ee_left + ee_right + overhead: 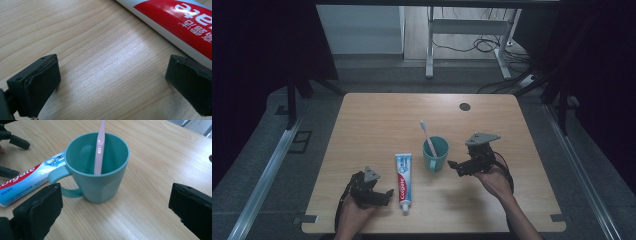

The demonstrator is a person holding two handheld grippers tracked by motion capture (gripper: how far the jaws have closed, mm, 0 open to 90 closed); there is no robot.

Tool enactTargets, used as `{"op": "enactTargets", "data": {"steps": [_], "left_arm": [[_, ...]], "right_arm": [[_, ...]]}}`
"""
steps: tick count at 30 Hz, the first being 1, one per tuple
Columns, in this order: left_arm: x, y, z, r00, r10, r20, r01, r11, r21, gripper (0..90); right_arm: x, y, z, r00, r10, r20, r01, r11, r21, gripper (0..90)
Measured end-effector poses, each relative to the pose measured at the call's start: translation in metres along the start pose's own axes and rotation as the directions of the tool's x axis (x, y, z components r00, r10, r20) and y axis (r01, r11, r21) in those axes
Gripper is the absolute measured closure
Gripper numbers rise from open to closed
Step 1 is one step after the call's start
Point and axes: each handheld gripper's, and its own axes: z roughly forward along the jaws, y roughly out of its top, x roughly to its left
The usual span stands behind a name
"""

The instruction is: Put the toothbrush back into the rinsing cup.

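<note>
Overhead, the table (377, 120) carried a teal mug (435, 154) near its middle with a pink toothbrush (427, 136) standing in it, leaning back over the rim, and a toothpaste tube (403, 182) lay flat just to the mug's left; the right gripper (457, 168) sat close beside the mug with nothing held, and the left gripper (384, 196) rested just left of the tube's lower end, also empty. Along the left gripper's own view, the jaws stood wide apart over bare wood, with the tube (175, 22) crossing the upper right corner just beyond the right-hand jaw, apart from both pads. From the right gripper view, the jaws were spread fully with the mug (100, 180) framed between them but not touched, its handle (61, 183) turned toward the left jaw, and the toothbrush (100, 147) rose slim from the inside. The mug looked like hard, smooth plastic, probably light and stiff yet somewhat slippery, so a grip across the body below the rim or on the handle seemed safest; the toothbrush, thin and loose, would likely rattle or tip if the mug were tilted
</note>
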Motion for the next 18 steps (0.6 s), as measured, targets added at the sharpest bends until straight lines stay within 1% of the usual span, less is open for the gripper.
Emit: {"op": "enactTargets", "data": {"steps": [1, 4, 6, 7, 9, 13, 15, 18], "left_arm": [[0.0, 0.0, 0.0, 1.0, 0.0, 0.0, 0.0, 1.0, 0.0, 0.0], [0.0, 0.0, 0.0, 1.0, 0.0, 0.0, 0.0, 1.0, 0.0, 0.0], [0.0, 0.0, 0.0, 1.0, -0.001, 0.0, 0.001, 1.0, 0.001, 0.0], [0.0, 0.0, 0.0, 1.0, -0.001, 0.0, 0.001, 1.0, 0.001, 0.0], [0.001, 0.0, 0.0, 1.0, 0.008, 0.0, -0.008, 1.0, 0.006, 0.0], [0.001, 0.0, 0.0, 1.0, 0.007, -0.001, -0.007, 1.0, 0.004, 0.0], [0.0, 0.0, 0.0, 1.0, 0.004, -0.001, -0.004, 1.0, 0.004, 0.0], [0.0, 0.0, 0.0, 1.0, 0.001, -0.001, -0.001, 1.0, 0.004, 0.0]], "right_arm": [[-0.001, -0.003, -0.002, 0.9999, 0.017, -0.002, -0.017, 1.0, -0.001, 0.0], [-0.002, -0.006, -0.004, 0.9996, 0.028, 0.001, -0.028, 1.0, 0.003, 0.0], [-0.003, -0.011, -0.007, 0.9992, 0.037, 0.017, -0.037, 0.999, 0.008, 0.0], [-0.003, -0.011, -0.007, 0.9992, 0.037, 0.017, -0.037, 0.999, 0.008, 0.0], [-0.004, -0.015, -0.01, 0.9983, 0.054, 0.024, -0.054, 0.999, 0.009, 0.0], [-0.006, -0.021, -0.014, 0.9971, 0.07, 0.031, -0.071, 0.997, 0.011, 0.0], [-0.006, -0.026, -0.016, 0.9958, 0.083, 0.038, -0.084, 0.996, 0.014, 0.0], [-0.007, -0.03, -0.018, 0.995, 0.093, 0.037, -0.093, 0.996, 0.016, 0.0]]}}
